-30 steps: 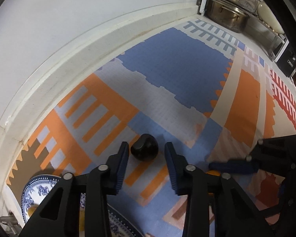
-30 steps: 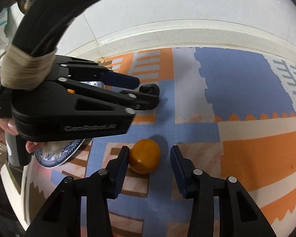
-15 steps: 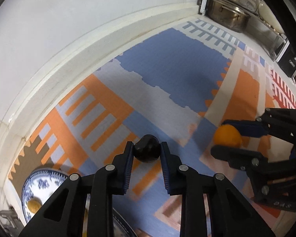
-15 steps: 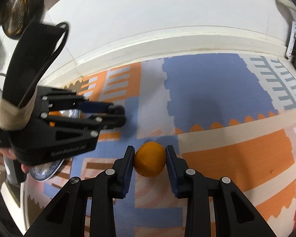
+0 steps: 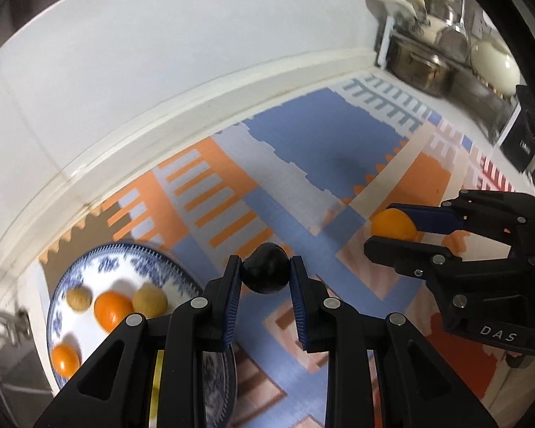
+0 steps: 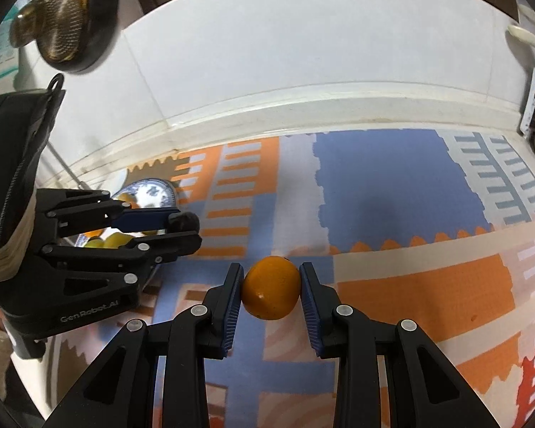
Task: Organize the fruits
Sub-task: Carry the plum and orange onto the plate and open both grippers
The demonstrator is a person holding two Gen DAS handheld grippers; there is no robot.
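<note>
My left gripper (image 5: 265, 274) is shut on a small black fruit (image 5: 265, 271), held above the patterned mat (image 5: 324, 149). The same black fruit (image 6: 184, 222) shows in the right wrist view between the left gripper's fingers (image 6: 149, 219). My right gripper (image 6: 270, 287) is shut on an orange (image 6: 270, 288), lifted off the mat; the left wrist view shows that orange (image 5: 393, 224) at the right. A blue-and-white plate (image 5: 89, 267) at lower left holds two oranges (image 5: 111, 308) and two tan round fruits (image 5: 149, 299).
A white wall and raised ledge (image 5: 203, 96) run along the mat's far side. Steel pots (image 5: 419, 66) and kitchenware stand at the far right corner. A dark strainer (image 6: 66, 28) hangs on the wall at upper left. Yellow fruit (image 6: 116, 239) lies on the plate behind the left gripper.
Both grippers closed on their fruits and lifted them off the mat. The left one has moved toward the plate, which now shows much more fully.
</note>
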